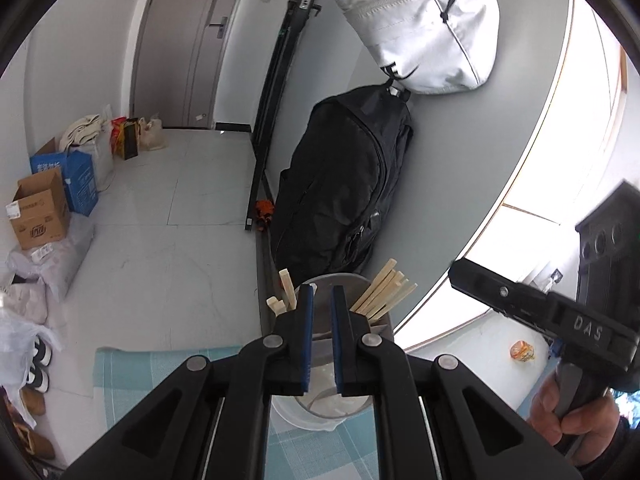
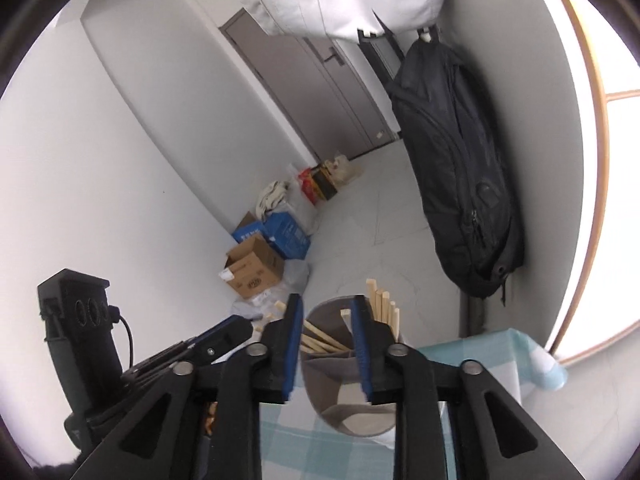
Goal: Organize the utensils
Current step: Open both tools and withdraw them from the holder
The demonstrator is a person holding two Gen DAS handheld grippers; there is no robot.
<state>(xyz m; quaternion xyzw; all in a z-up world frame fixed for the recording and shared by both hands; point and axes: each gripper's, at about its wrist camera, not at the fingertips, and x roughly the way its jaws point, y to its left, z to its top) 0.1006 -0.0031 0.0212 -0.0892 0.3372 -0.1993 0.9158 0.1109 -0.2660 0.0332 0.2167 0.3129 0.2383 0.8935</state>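
Observation:
A grey utensil holder stands on a light blue checked tablecloth, with several pale wooden chopsticks leaning out of it. My left gripper hovers just in front of the holder's rim, its blue pads nearly together and nothing between them. In the right wrist view the holder shows between the parted pads of my right gripper, which grips nothing; chopsticks stick up behind its right finger. Each gripper shows in the other's view: the right gripper in a hand, the left gripper low on the left.
A black backpack and a white bag hang on the wall behind the holder. Cardboard boxes and bags sit on the floor by the far wall. The table's corner lies to the right, near a bright window.

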